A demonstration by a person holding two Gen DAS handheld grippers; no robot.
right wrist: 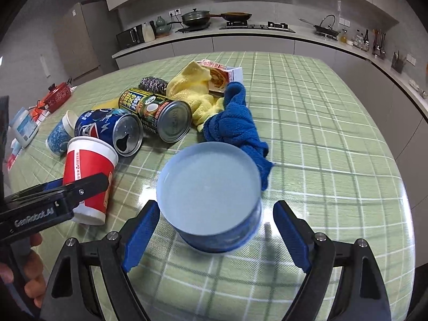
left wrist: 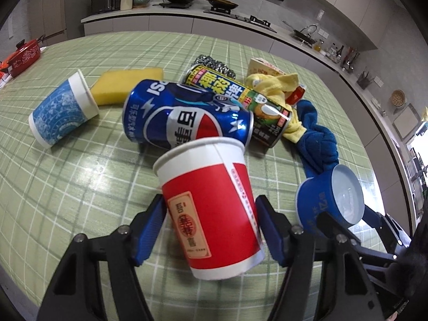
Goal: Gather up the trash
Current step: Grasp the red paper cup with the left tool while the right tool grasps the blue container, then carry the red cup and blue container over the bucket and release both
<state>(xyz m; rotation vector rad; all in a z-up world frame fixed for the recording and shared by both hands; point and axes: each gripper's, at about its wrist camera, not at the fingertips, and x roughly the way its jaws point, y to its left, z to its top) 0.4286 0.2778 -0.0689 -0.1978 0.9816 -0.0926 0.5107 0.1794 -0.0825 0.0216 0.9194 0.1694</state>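
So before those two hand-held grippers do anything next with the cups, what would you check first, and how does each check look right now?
1. Red cup sits between the left hand-held gripper fingers: ok.
2. Left fingers pressing on the red cup: cannot tell; gaps seem to show on both sides.
3. Blue cup sits between the right hand-held gripper fingers: ok.
4. Right fingers closed on the blue cup: not ok; they stand wide apart.
5. Pepsi can clear of the red cup's rim: cannot tell; they overlap in view.
6. Trash bin in sight: not ok; none visible.
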